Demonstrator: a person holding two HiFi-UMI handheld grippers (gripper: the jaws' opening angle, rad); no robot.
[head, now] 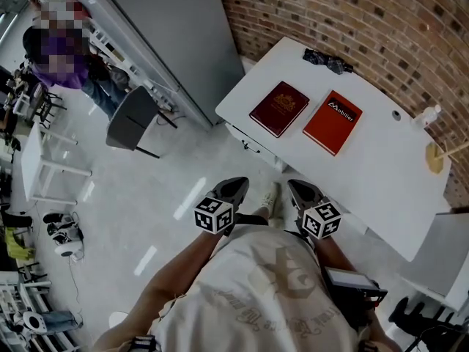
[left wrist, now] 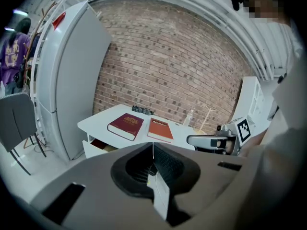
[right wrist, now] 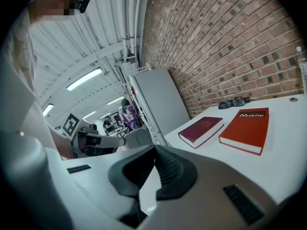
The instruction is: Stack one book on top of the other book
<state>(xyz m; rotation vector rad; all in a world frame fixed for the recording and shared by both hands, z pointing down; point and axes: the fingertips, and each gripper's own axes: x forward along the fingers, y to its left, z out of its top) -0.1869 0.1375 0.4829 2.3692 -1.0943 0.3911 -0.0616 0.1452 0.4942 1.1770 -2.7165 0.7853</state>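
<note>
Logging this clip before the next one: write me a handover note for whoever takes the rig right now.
Left claw: shut, empty, held short of the table.
Right claw: shut, empty, level with the left one.
Books: the dark red book and the orange book lie flat side by side on the white table, not touching.
Done: nothing; neither book is lifted or stacked.
Left: reach in, open a claw, take one book and lay it on the other.
</note>
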